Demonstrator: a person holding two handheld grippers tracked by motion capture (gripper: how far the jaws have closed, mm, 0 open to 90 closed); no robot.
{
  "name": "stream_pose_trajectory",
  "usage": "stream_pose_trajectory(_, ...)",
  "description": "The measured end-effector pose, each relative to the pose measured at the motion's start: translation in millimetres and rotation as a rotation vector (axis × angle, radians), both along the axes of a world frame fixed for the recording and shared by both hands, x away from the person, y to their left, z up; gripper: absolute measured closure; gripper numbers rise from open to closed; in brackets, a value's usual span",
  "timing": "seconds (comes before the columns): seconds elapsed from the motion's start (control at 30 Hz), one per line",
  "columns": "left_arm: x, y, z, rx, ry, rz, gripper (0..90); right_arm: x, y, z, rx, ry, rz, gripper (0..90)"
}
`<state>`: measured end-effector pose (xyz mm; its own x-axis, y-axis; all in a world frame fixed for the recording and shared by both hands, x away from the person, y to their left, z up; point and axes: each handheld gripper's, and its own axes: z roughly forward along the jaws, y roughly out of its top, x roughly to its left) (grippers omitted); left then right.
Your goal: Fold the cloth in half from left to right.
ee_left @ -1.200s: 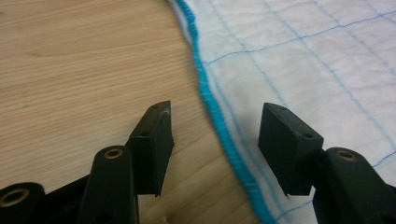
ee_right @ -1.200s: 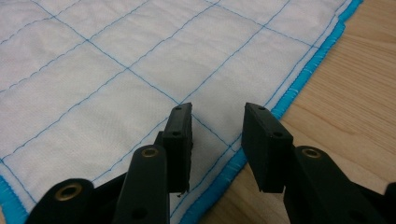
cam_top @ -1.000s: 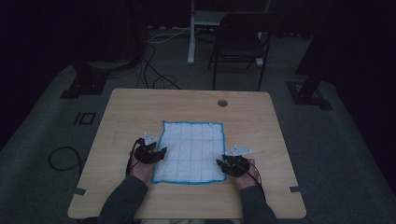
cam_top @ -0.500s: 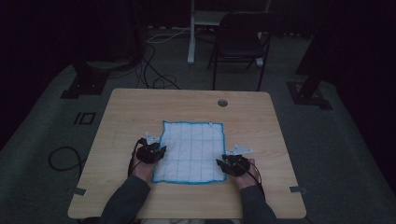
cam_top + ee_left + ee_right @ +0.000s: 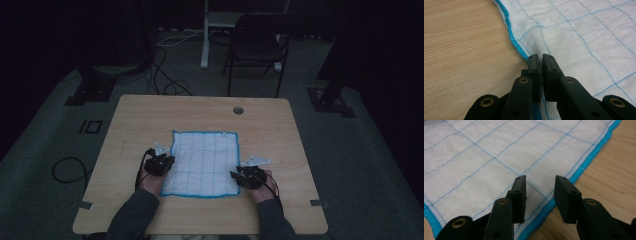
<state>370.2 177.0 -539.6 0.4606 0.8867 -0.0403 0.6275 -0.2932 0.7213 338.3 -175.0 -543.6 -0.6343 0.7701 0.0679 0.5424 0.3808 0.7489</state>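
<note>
a white quilted cloth with thin blue grid stitching and a bright blue sewn border [image 5: 204,162] lay flat on the middle of a light wooden table [image 5: 150,115], nearer the person's edge than the far edge. a small round hole [image 5: 238,110] in the tabletop sat beyond the cloth's far right corner, well apart from it.

the left gripper [image 5: 162,164] sat at the cloth's left edge, about halfway along that side towards the near corner. in the left gripper view its two black jaws had just been closing and stood clenched together on the blue border [image 5: 510,32], with a small pinch of the white fabric caught between the pads [image 5: 534,63]; the cloth [image 5: 579,32] puckered slightly just ahead of the tips. the left hand [image 5: 150,181] came in from below the cloth's near left corner, in a dark sleeve.

the right gripper [image 5: 240,176] sat at the cloth's right edge, close to the near right corner. in the right gripper view its jaws stood apart, released, straddling the blue border [image 5: 589,160]: one pad [image 5: 520,192] hung over the white quilted surface [image 5: 486,157], the other pad [image 5: 566,195] over the border and bare wood beside it. i could not tell whether those pads touched the cloth. the right hand [image 5: 261,187] lay just outside the cloth's near right corner.

beyond the table, far from the cloth, a dark folding chair [image 5: 257,47] stood on the grey floor, with cables [image 5: 167,75] trailing to its left.
</note>
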Motion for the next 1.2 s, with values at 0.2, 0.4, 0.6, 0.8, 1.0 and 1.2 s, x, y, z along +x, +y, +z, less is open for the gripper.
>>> stream_pose_trajectory(0.2, -0.3, 10.2, 0.7, -0.006, 0.010, -0.001, 87.2, 0.3, -1.4, 0.2, 0.002, -0.002, -0.007, 62.1)
stream_pose_trajectory(0.4, -0.7, 13.6, -0.9, -0.041, 0.007, -0.001, 87.7, 0.6, -1.3, -0.4, -0.002, 0.000, -0.010, 61.9)
stream_pose_trajectory(0.6, -1.7, 13.0, 2.6, -0.049, -0.002, -0.003, 87.8, 1.0, -1.0, -1.2, -0.010, -0.001, -0.010, 61.6)
stream_pose_trajectory(0.8, -2.2, 11.5, 9.9, -0.072, -0.019, -0.004, 87.8, 1.2, -1.0, -1.4, -0.014, -0.005, -0.012, 61.2)
stream_pose_trajectory(1.0, -2.1, 8.3, 20.0, -0.104, -0.039, -0.020, 87.8, 1.7, -1.9, -1.4, -0.016, -0.007, -0.018, 61.5)
stream_pose_trajectory(1.2, -2.2, 4.7, 28.8, -0.124, -0.052, -0.035, 87.7, 1.8, -2.1, -1.3, -0.015, -0.006, -0.020, 61.9)
